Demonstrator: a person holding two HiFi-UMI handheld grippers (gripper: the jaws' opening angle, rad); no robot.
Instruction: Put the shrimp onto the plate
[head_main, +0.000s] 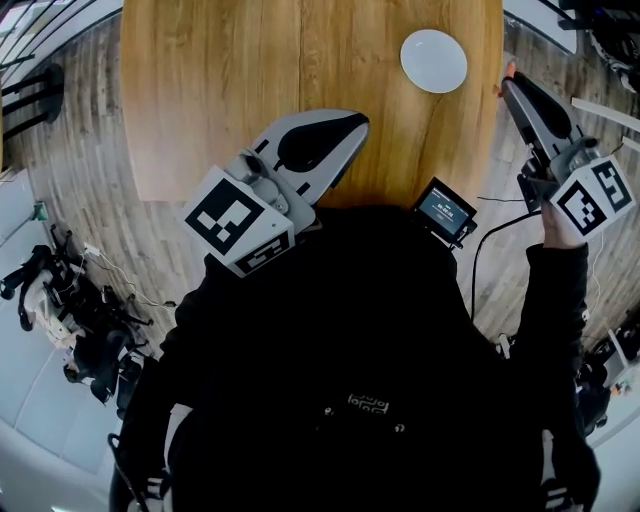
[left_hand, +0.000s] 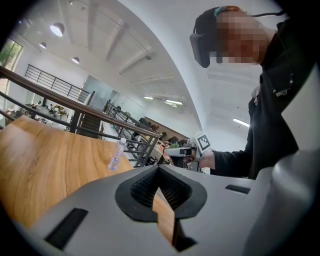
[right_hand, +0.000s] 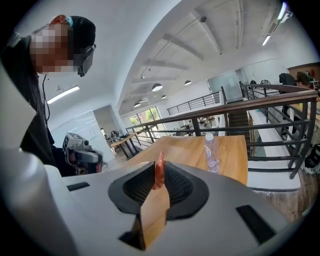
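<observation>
Smooth, warm-grained wooden tabletop (head_main: 300, 90). Grey moulded left gripper (left_hand: 159, 169): jaws pressed together, nothing between. Right gripper (right_hand: 159, 165): ribbed black jaws pinching the shrimp (right_hand: 158, 175). Round glossy white plate (head_main: 434, 60) at the tabletop's 1 o'clock. The shrimp is slim, orange-red and upright, at 4 o'clock from the plate.

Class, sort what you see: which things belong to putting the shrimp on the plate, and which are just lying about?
Belong to the job:
shrimp
right gripper, clamped on it
white plate
wooden table

Lying about:
water bottle
small screen
</observation>
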